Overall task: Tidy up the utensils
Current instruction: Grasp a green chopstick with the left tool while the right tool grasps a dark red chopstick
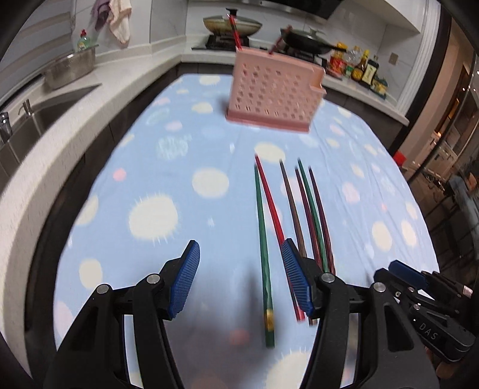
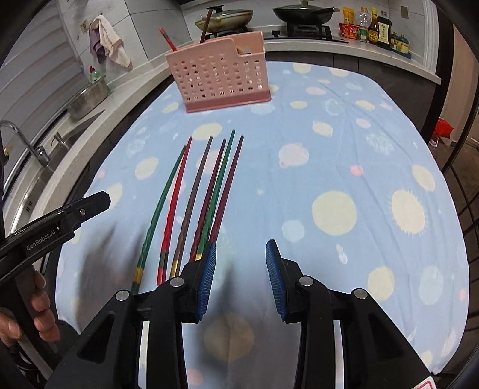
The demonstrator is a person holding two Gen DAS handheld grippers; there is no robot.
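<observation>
Several coloured chopsticks [image 1: 302, 206] lie side by side on the spotted blue tablecloth [image 1: 167, 167], also seen as chopsticks [image 2: 206, 191] in the right wrist view. My left gripper [image 1: 239, 244] is open over their near ends, with the leftmost green chopstick [image 1: 262, 239] lying between its fingers, not pressed. My right gripper [image 2: 241, 244] is open and empty, just right of the maroon chopstick [image 2: 229, 182]. A pink perforated holder [image 1: 275, 89] [image 2: 221, 77] stands at the far end, with a red chopstick [image 2: 167, 39] and a brown one [image 2: 206, 24] upright in it.
A sink [image 1: 45, 113] with a tap [image 2: 18, 134] and a steel bowl [image 1: 70, 68] lie along the left counter. Pans [image 2: 302, 13] sit on the stove behind the holder, with sauce bottles [image 2: 374, 28] to the right. A hand [image 2: 39, 302] grips the left tool.
</observation>
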